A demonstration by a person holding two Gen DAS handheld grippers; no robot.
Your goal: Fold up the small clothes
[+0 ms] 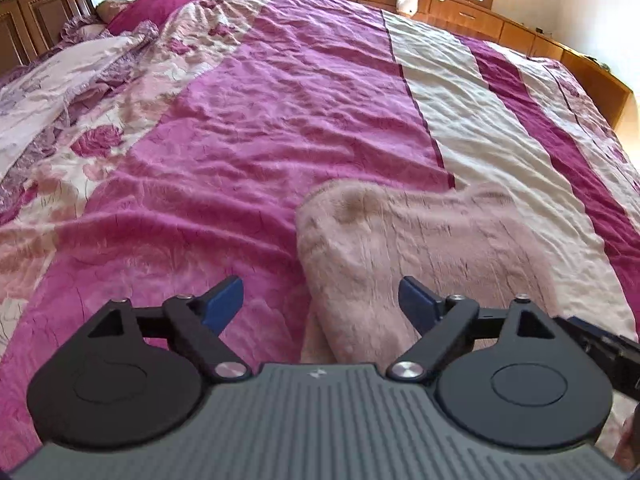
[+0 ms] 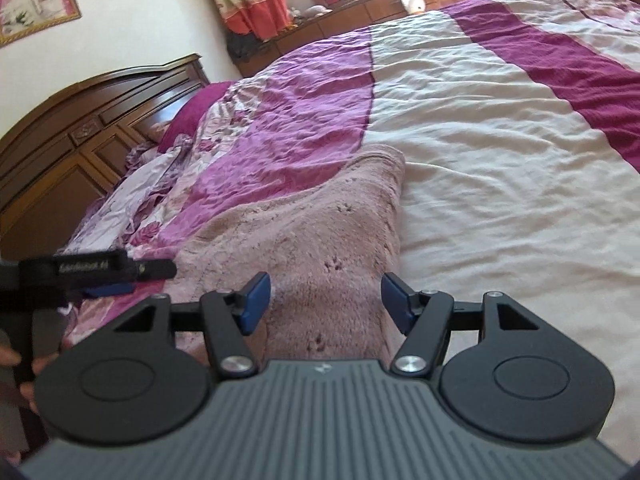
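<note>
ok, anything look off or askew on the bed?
Nothing damaged or spilled. The fuzzy pink garment lies crooked across the bedspread, its far edge uneven and one end rumpled. Both the left hand-held gripper and right hand-held gripper are open, holding nothing.

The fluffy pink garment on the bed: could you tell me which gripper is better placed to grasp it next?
Probably the right gripper: its open fingers straddle the pink garment, while the left gripper sits over the garment's left edge.

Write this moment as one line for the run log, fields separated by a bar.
left gripper: open, empty | right gripper: open, empty | pink fleece garment: lying on bedspread, ungrasped | both grippers above garment's near end
</note>
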